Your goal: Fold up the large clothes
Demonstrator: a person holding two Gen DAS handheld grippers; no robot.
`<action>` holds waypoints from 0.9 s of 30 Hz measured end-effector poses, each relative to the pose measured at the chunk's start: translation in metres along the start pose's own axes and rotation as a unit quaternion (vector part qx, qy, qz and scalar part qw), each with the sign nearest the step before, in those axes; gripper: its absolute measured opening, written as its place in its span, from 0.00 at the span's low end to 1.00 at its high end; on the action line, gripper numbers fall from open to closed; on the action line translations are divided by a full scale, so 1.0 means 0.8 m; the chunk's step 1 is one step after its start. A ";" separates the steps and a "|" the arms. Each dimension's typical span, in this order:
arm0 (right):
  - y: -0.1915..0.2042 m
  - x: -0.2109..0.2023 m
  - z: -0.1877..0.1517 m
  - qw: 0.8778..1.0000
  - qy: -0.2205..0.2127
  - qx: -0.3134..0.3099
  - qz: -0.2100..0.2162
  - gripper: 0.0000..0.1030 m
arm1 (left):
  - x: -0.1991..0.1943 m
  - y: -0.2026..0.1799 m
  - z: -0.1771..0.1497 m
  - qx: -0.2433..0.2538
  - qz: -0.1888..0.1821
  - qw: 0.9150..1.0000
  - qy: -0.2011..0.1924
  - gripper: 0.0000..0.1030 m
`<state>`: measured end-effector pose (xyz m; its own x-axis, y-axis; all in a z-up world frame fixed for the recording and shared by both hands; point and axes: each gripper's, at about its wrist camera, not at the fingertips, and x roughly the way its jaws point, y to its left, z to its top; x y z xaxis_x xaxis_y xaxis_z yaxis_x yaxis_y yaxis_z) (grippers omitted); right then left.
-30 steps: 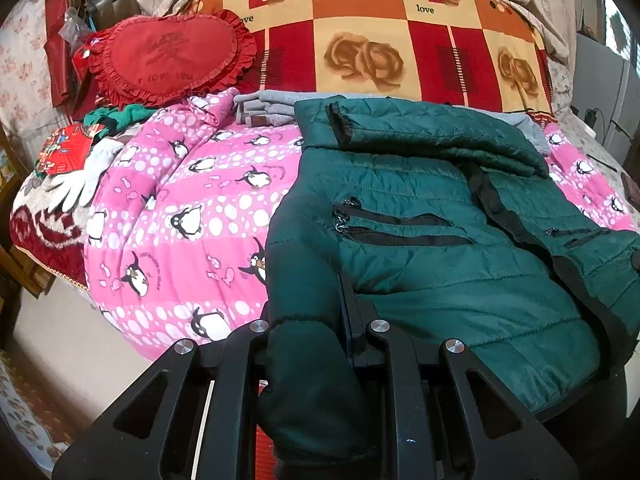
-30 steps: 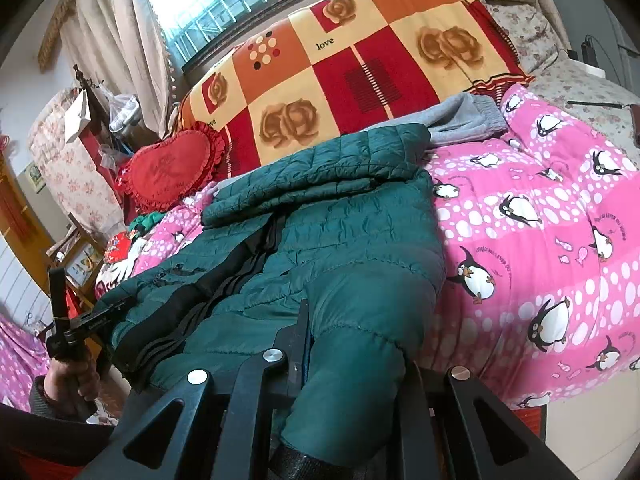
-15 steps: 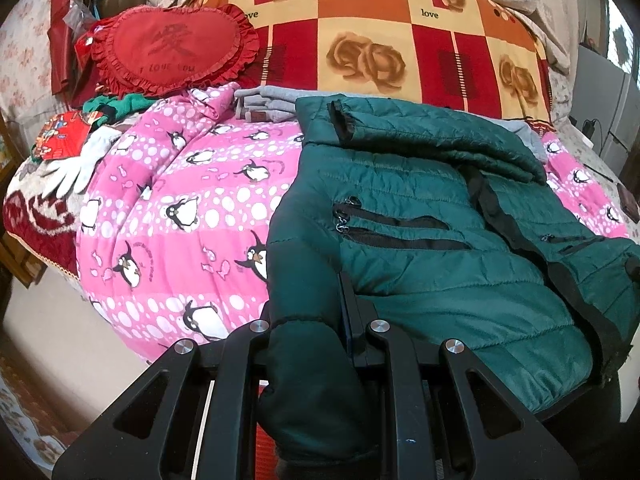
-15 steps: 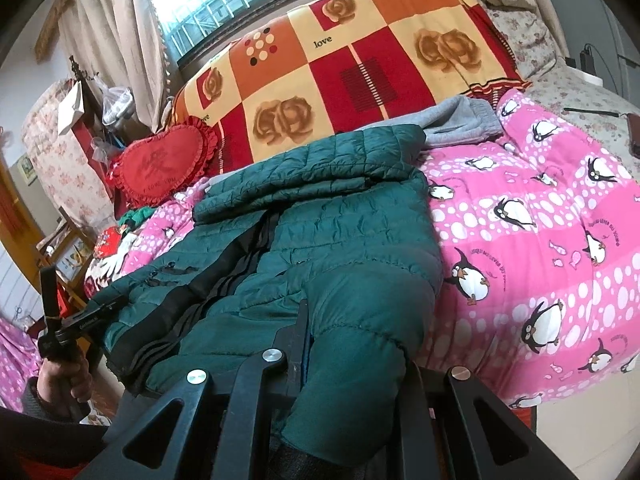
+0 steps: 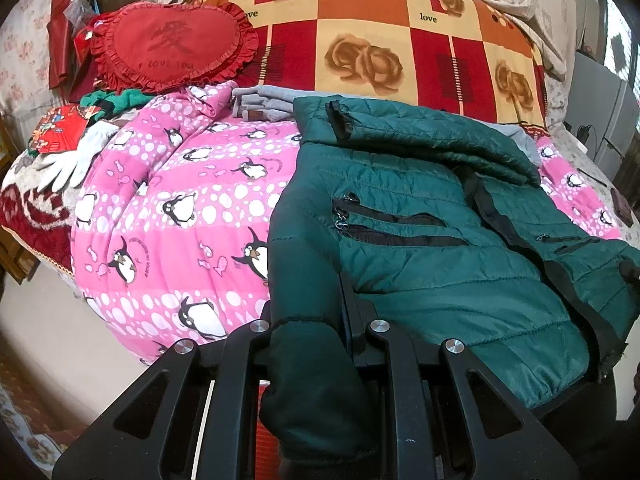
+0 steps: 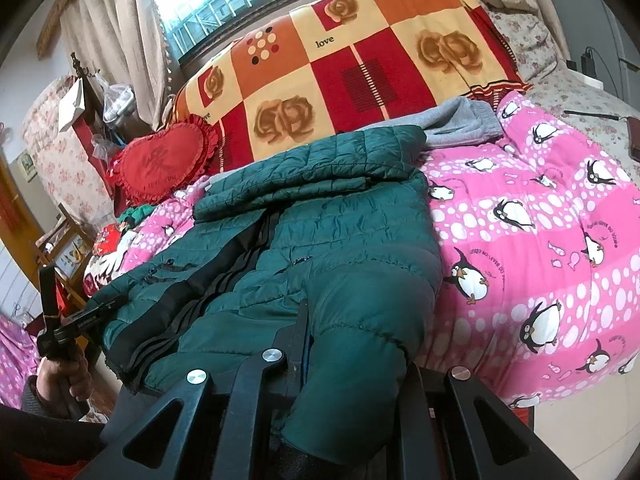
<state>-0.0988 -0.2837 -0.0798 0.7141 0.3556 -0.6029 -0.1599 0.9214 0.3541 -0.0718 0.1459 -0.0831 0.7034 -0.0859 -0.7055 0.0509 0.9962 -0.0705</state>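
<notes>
Nearest in, the left tool [image 5: 310, 344] is clamped on one dark green sleeve of the jacket [image 5: 432, 240], cuff hanging down between its fingers. The right tool [image 6: 352, 364] grips the other sleeve the same way. Compared with a second ago the grips look unchanged; what has shifted is the view. In the left wrist view the bed sits slightly lower and nearer, and in the right wrist view the jacket's body fills a bit more of the frame, so both tools seem to be lifting and easing forward together.

That reads like the start of carrying the sleeves in over the body, the first fold.

Farther out, the jacket lies front-up on the pink penguin quilt [image 5: 172, 216], its hood or collar bunched at the far end. Beyond it, grey clothing [image 6: 460, 124], then the red heart cushion [image 5: 172, 46] and the checked rose blanket [image 5: 380, 28].
</notes>
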 end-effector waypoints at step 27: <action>-0.010 -0.061 0.004 0.997 -0.063 -0.016 0.049 0.12 | -0.063 0.010 -0.016 -0.027 -0.069 0.997 -0.030 0.14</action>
<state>-0.1307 -0.3088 -0.0509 0.7737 0.4237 -0.4711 -0.2534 0.8884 0.3828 -0.1160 0.1579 -0.0576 0.7331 -0.2193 -0.6438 0.1124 0.9726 -0.2034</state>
